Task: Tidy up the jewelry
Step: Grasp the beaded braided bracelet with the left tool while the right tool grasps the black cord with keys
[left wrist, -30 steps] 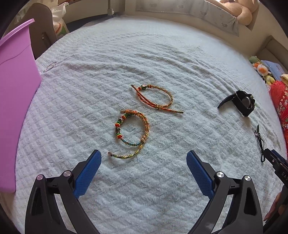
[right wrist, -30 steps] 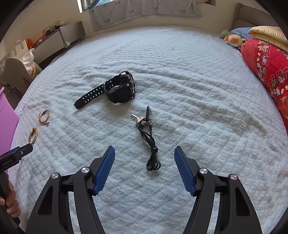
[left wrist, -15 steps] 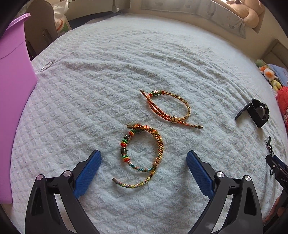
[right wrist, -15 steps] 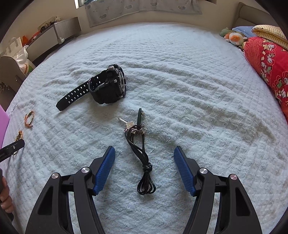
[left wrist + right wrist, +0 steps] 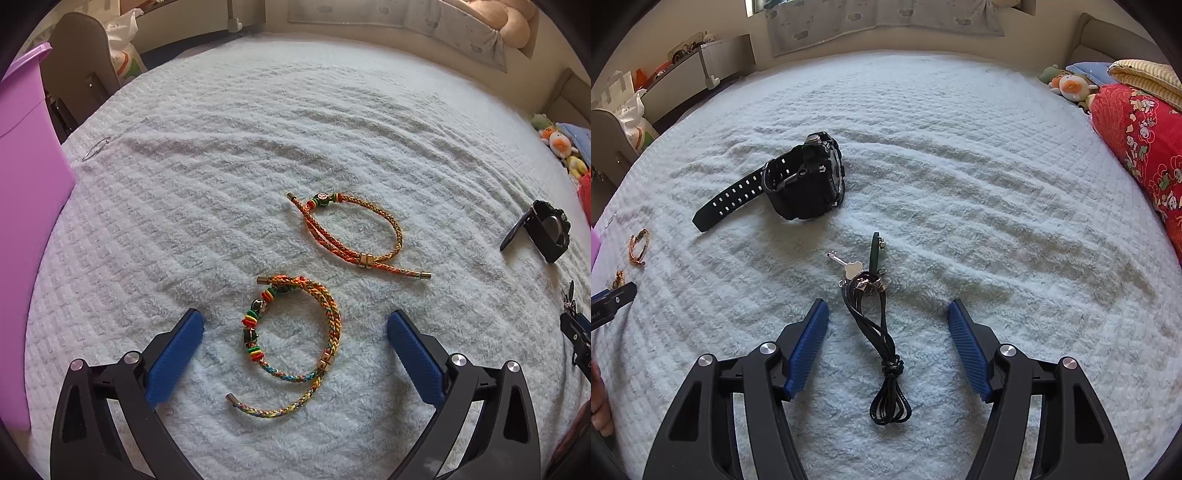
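Observation:
My left gripper point(image 5: 295, 328) is open, its blue pads either side of a braided beaded bracelet point(image 5: 328, 332) lying on the pale blanket. A second orange braided bracelet point(image 5: 397, 230) lies just beyond it. My right gripper point(image 5: 888, 321) is open, straddling a black cord with keys point(image 5: 866, 284). A black wristwatch point(image 5: 807, 181) lies beyond the keys, and it also shows at the right of the left wrist view point(image 5: 546, 232). Both bracelets show small at the left edge of the right wrist view point(image 5: 637, 247).
A purple bin point(image 5: 26, 177) stands at the left edge of the bed. A thin metal ring point(image 5: 96, 147) lies near it. A red patterned quilt point(image 5: 1145, 147) and plush toys point(image 5: 1067, 85) sit at the right. A chair point(image 5: 77, 62) stands beyond the bed.
Both grippers have moved forward and down. The beaded bracelet now lies between the left pads, and the key cord lies between the right pads. Both stay open.

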`<action>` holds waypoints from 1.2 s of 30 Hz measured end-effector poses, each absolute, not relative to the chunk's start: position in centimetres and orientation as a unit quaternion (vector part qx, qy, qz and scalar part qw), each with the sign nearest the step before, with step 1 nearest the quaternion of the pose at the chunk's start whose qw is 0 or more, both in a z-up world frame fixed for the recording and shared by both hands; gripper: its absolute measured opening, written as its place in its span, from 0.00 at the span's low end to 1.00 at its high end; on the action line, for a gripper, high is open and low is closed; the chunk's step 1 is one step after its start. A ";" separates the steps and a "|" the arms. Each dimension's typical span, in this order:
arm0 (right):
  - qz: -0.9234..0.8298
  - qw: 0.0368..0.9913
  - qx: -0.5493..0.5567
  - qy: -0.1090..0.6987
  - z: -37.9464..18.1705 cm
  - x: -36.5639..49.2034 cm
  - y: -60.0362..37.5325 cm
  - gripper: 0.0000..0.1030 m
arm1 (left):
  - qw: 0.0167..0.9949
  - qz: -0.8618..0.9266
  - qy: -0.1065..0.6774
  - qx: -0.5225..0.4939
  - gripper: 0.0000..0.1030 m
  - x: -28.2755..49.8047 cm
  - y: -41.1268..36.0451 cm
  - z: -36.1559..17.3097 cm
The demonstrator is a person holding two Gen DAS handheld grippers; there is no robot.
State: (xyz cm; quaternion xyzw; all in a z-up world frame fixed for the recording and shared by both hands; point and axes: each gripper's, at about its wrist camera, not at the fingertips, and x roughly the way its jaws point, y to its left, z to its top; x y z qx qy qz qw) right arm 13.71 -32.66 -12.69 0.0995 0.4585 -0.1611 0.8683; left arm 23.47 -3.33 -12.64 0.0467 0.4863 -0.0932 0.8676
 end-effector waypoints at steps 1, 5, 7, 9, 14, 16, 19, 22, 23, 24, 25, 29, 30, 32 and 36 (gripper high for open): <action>-0.162 0.869 0.095 0.459 -12.7 13.8 -32.5 0.59 | 0.868 -0.094 0.486 0.047 0.95 23.4 -3.3 -12.6; -0.161 0.870 0.076 0.459 -12.6 14.1 -31.4 0.48 | 0.868 -0.096 0.486 0.045 0.88 23.7 -3.2 -12.5; -0.157 0.872 0.068 0.459 -12.5 14.2 -30.6 0.39 | 0.869 -0.094 0.482 0.048 0.82 23.6 -3.1 -12.4; -0.151 0.874 0.059 0.458 -12.4 14.3 -29.9 0.23 | 0.872 -0.093 0.479 0.046 0.77 23.2 -2.7 -12.4; -0.150 0.875 0.043 0.458 -12.4 14.3 -28.7 0.13 | 0.880 -0.081 0.466 0.051 0.48 22.2 -2.1 -12.0; -0.147 0.875 0.048 0.458 -12.4 14.1 -28.7 0.10 | 0.880 -0.083 0.465 0.048 0.34 21.9 -1.9 -11.8; -0.142 0.875 0.065 0.458 -12.1 13.8 -29.1 0.04 | 0.877 -0.090 0.470 0.034 0.11 21.8 -1.6 -11.4; -0.135 0.875 0.090 0.456 -11.8 12.9 -29.4 0.04 | 0.875 -0.085 0.476 0.026 0.09 21.6 -1.3 -11.1; -0.133 0.875 0.097 0.455 -11.7 12.6 -29.5 0.04 | 0.874 -0.085 0.478 0.022 0.09 21.4 -1.1 -11.0; -0.131 0.875 0.102 0.455 -11.6 12.3 -29.7 0.04 | 0.873 -0.085 0.480 0.019 0.09 21.3 -0.9 -10.9; -0.128 0.875 0.109 0.454 -11.5 12.0 -29.8 0.04 | 0.872 -0.086 0.482 0.016 0.09 21.1 -0.7 -10.9; -0.123 0.874 0.138 0.449 -10.5 10.3 -30.0 0.04 | 0.866 -0.091 0.491 0.006 0.09 20.0 0.2 -10.4; -0.122 0.874 0.143 0.447 -10.2 9.7 -29.9 0.04 | 0.865 -0.093 0.492 0.005 0.09 19.6 0.3 -10.3; -0.120 0.876 0.147 0.444 -9.4 8.7 -29.6 0.04 | 0.865 -0.100 0.492 0.005 0.09 18.7 0.7 -9.9; -0.113 0.880 0.148 0.436 -7.5 6.9 -28.8 0.04 | 0.869 -0.105 0.483 0.019 0.09 16.2 1.4 -8.4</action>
